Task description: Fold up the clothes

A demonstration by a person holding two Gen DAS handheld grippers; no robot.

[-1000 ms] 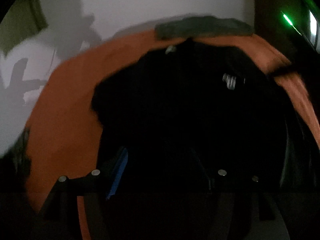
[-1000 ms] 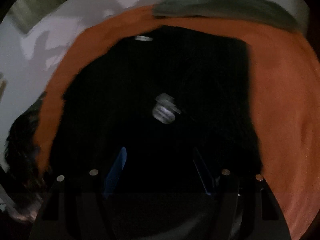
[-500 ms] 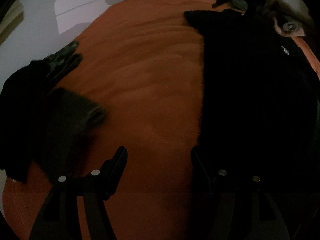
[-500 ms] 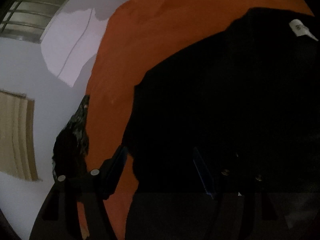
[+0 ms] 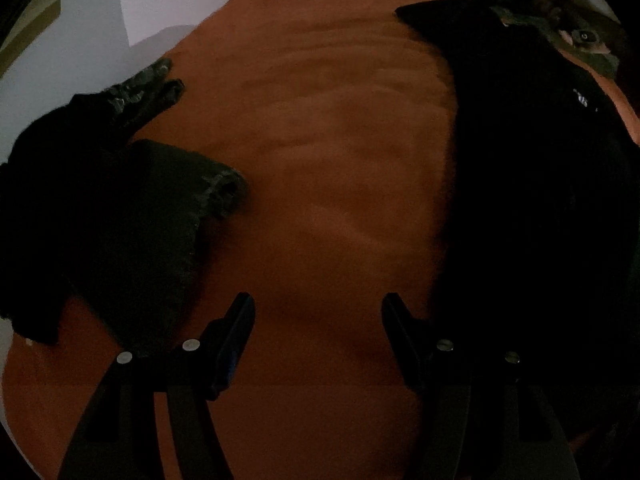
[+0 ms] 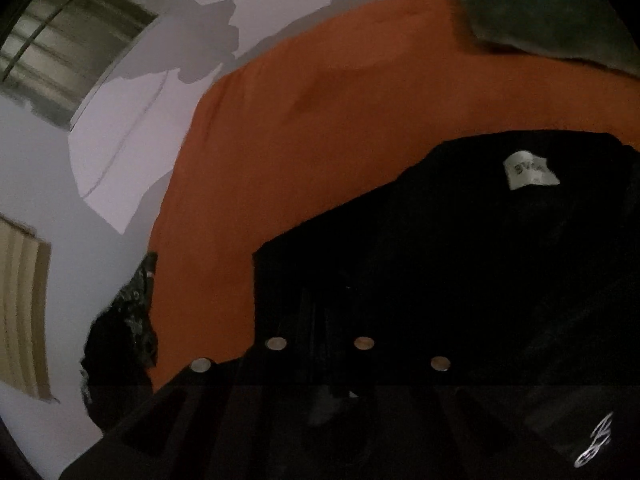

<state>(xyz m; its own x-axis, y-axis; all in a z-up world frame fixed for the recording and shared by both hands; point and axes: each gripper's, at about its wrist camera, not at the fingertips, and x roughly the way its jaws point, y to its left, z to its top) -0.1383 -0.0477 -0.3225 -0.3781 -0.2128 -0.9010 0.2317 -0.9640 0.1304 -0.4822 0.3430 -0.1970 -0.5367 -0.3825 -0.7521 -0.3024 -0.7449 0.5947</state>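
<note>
A: Black plastic fingers first: our left hand-held gripper (image 5: 318, 336) hangs with its jaws well apart over the bare orange bedspread (image 5: 320, 152), and nothing lies between them.

B: Agreed. Just right of its right finger we see the edge of the black garment (image 5: 532, 200), spread flat down the right side of the bed. The finger is beside that edge; we cannot tell whether it touches.

A: And our right hand-held gripper (image 6: 320, 320)?

B: Its jaws have just been closing. In its own view the fingers are lost against the black cloth, dark on dark, so we cannot tell whether the pads actually pinch the fabric. They sit at the garment's left edge, near the corner where black meets orange.

A: Further out in that view, a white label (image 6: 530, 171) shows on the garment, up and to the right, and a small white print (image 6: 596, 440) sits at the lower right.

B: Beyond the garment, a folded grey-green cloth (image 6: 552, 12) lies at the far edge of the bedspread.

A: On the left side in the left wrist view we have a dark heap of clothes (image 5: 100, 208), with a rolled cuff or opening pointing toward the middle of the bed, well apart from the black garment.

B: Past the bed, a pale wall (image 6: 120, 140) carries shadows, and a window with bars (image 6: 60, 52) shows at the upper left.
</note>
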